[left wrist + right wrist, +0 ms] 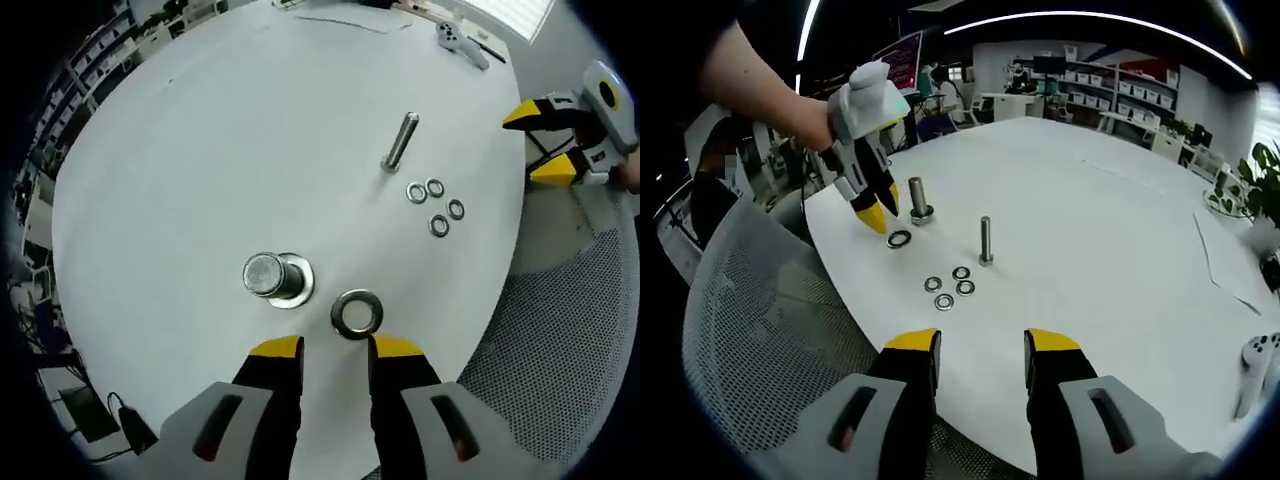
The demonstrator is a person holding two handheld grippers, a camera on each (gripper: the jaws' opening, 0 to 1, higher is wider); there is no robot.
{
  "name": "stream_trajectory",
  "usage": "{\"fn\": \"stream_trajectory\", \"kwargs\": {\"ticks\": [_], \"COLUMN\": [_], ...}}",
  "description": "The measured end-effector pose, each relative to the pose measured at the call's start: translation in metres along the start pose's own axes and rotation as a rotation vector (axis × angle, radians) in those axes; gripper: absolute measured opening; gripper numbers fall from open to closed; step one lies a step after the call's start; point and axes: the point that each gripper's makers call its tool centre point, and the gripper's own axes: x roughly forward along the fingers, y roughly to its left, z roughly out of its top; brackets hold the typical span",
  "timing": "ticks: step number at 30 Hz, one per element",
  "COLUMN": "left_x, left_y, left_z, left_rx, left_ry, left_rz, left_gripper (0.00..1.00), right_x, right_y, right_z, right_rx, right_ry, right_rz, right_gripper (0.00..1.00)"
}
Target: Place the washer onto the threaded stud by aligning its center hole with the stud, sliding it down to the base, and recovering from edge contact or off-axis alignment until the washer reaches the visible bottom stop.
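A large steel washer [357, 313] lies flat on the white round table [200, 150], just ahead of the gap of my left gripper [337, 348], which is open and holds nothing. Left of the washer stands a thick stud on a flanged base [275, 277]. A thinner threaded stud [400, 142] stands farther off. In the right gripper view, a hand holds the left gripper [875, 205] over the big washer [899, 239], beside the thick stud [919, 200]. My right gripper [981, 345] is open and empty at the table edge, short of the thin stud [985, 240].
Several small washers [435, 205] lie in a cluster near the thin stud. The right gripper [560, 140] hovers off the table's edge. A grey mesh chair [760, 330] sits below the rim. A white controller [455, 38] and papers lie at the far side.
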Motion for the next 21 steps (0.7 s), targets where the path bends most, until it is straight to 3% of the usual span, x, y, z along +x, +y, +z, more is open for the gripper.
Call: {"fn": "stream_trajectory", "kwargs": {"ticks": [5,18,21], "left_x": [0.004,0.01,0.013], "left_y": [-0.01,-0.01,-0.012], "left_z": [0.005,0.005,0.009], "left_rx": [0.0,-0.009,-0.061], "left_ry": [-0.041,-0.076,-0.106], "left_rz": [0.003,0.063,0.055], "left_gripper": [0.24,0.23,0.24], "right_x": [-0.001,0.0,0.0], "right_y": [0.001,0.001,0.001], "right_z": [0.001,0.001,0.0], "right_rx": [-0.01,-0.012,-0.015], "right_ry": [-0.007,-0.001,0.004], "right_rz": [0.0,0.001,0.002], "right_gripper": [0.36,0.36,0.36]}}
